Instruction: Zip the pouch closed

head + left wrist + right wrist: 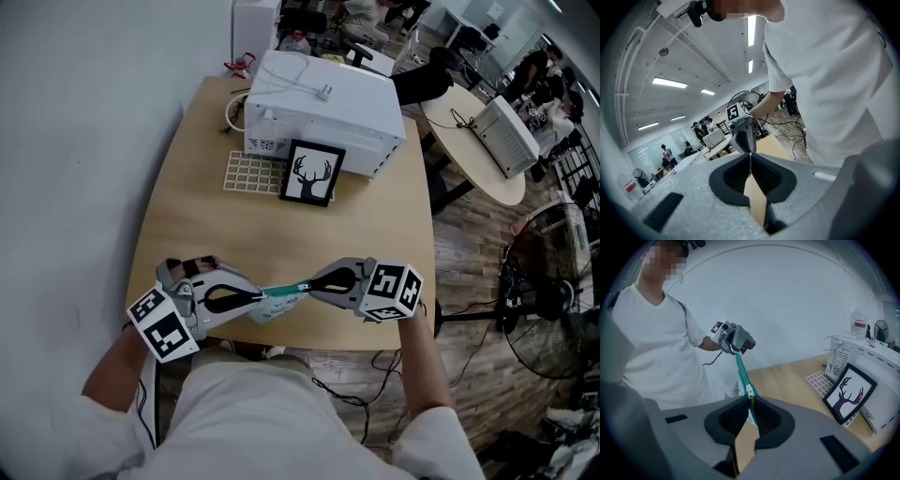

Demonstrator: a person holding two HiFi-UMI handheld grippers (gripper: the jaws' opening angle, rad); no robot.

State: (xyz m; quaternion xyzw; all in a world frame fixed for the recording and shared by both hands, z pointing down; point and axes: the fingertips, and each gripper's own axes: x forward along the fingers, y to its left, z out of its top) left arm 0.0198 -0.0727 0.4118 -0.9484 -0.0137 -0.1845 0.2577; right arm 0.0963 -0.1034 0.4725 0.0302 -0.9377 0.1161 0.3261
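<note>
1. Left tool (pixel 255 298) is clenched on one end of the pouch (pixel 281 302), which is held just above the counter's (pixel 234 234) near edge.
2. Right tool (pixel 312 286) is clenched on the zip pull (pixel 751 397); the zip runs straight between both tools.

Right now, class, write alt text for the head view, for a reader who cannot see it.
A person holds a teal pouch between two tongs, the left tongs and the right tongs each shut on one end, above the near edge of a wooden table. Farther back stand a white appliance and a framed deer picture.
</note>
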